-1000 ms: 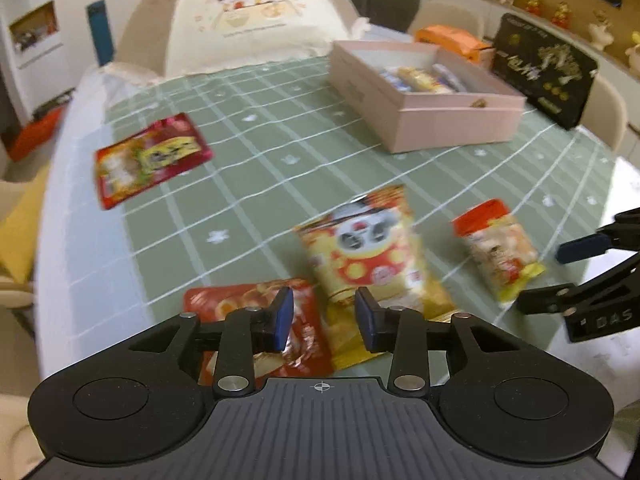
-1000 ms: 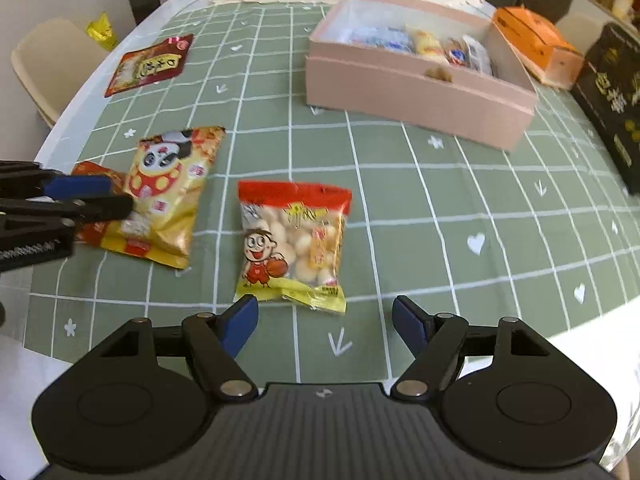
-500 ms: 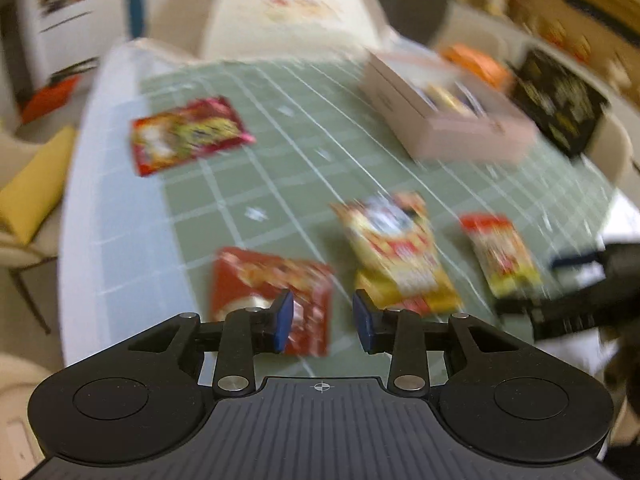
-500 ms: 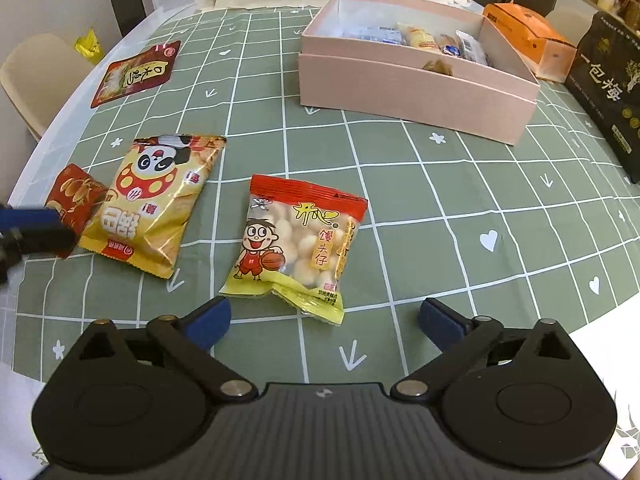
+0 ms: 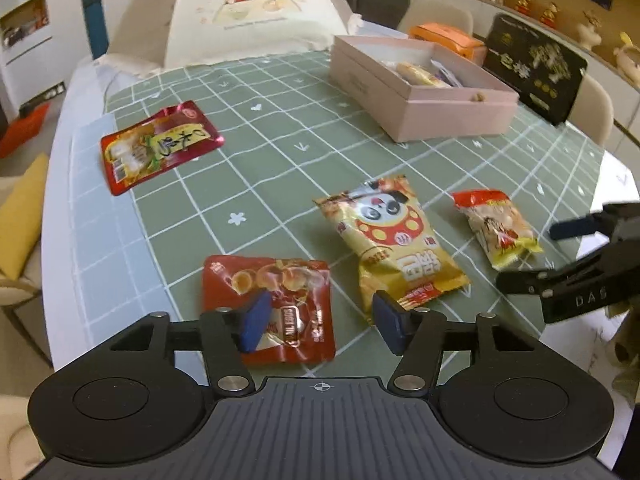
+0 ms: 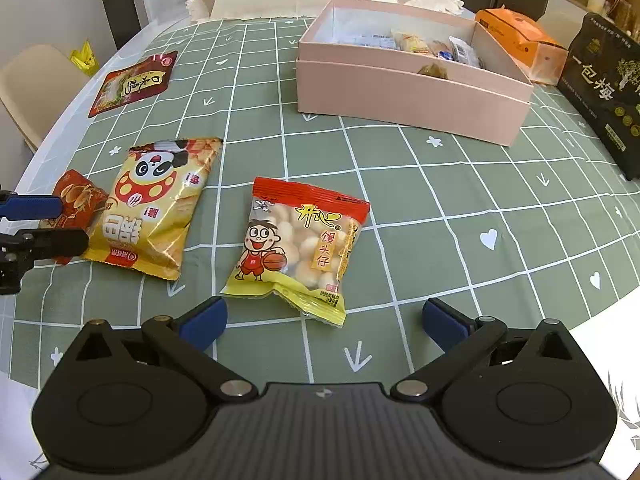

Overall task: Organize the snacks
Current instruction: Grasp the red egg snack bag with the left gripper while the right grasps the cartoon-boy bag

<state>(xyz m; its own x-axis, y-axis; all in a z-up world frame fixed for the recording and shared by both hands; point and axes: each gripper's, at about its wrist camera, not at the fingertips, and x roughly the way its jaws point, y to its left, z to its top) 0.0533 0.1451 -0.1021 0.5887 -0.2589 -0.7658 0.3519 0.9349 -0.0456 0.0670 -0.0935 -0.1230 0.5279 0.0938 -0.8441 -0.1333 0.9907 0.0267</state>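
Four loose packets lie on the green checked cloth [image 6: 440, 184]; the pink box [image 6: 404, 96] stands well beyond both jaws; the left gripper [image 5: 320, 320], parted and empty, is over the red packet [image 5: 280, 292]; the right gripper [image 6: 324, 320], wide apart and empty, faces the yellow bun packet [image 6: 300, 244]; the panda bag [image 6: 156, 208] lies between them, the red flat pouch [image 5: 158, 144] far off.

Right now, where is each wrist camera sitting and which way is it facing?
Left wrist: on the left gripper, low at the table's near edge, over the red packet; own open fingers show, right gripper at right.
Right wrist: on the right gripper, facing the puff-ball bag; left gripper at left.
Shared: panda bag, pink box.
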